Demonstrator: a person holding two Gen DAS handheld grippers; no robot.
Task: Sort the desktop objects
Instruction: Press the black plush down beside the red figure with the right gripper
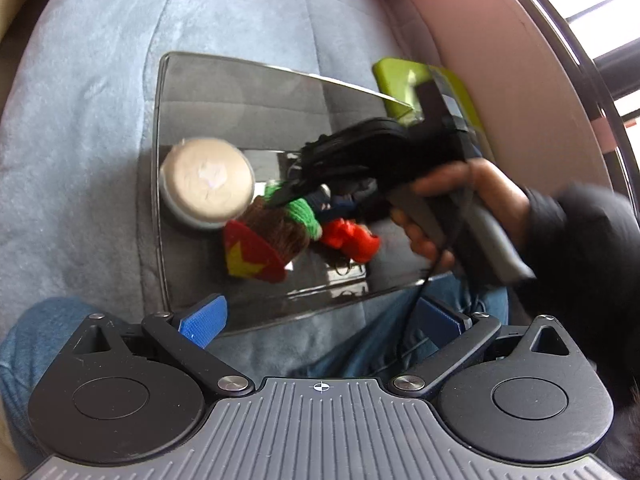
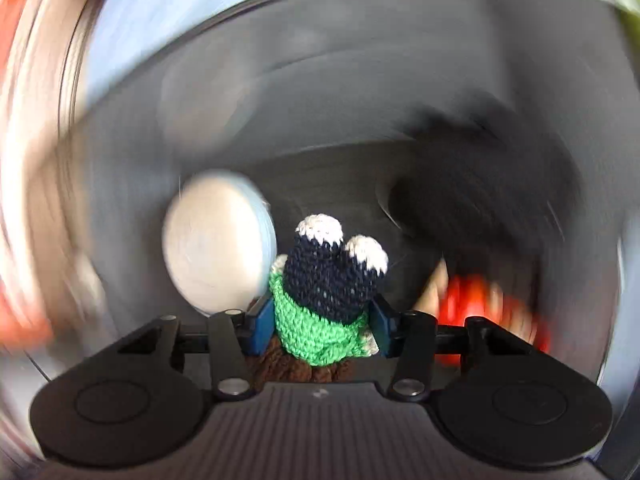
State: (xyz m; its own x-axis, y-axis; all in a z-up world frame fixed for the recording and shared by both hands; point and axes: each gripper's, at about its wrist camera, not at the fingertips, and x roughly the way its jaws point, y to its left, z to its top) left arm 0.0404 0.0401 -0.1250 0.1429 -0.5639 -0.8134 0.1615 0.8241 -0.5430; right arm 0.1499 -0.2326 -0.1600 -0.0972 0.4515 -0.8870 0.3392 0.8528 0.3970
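I've got the doll (image 2: 326, 296) pinched in my right tool (image 2: 322, 320) — blue pads snug against the green knit on both sides, jaws about half closed and settled on it. In the right wrist view it sits low centre, its dark legs with white feet sticking up at me, and everything around it is smeared with blur. So the step in hand, as I read it, is the pick: the doll is gripped and being carried off the glass surface (image 1: 240, 92).

From the left wrist view, the doll (image 1: 280, 224) shows just below centre — brown hair, red hat with a yellow star, green body — under the black nose of the right tool (image 1: 296, 190), with the hand (image 1: 452, 208) behind it at right. A round white tin (image 1: 206, 184) sits just beside it at centre left, close enough that I can't tell whether they touch. A red knitted piece (image 1: 352, 238) lies right of the doll. A lime-green case (image 1: 404, 88) lies at the upper right edge of the glass.

My left tool (image 1: 316, 320) hangs at the bottom of the frame, jaws wide, nothing between them — idle.

Next I need a clean lift clear of the tin, keeping the squeeze steady since soft yarn can slip, then a carry to wherever this sort goes. I can't see a bin yet.
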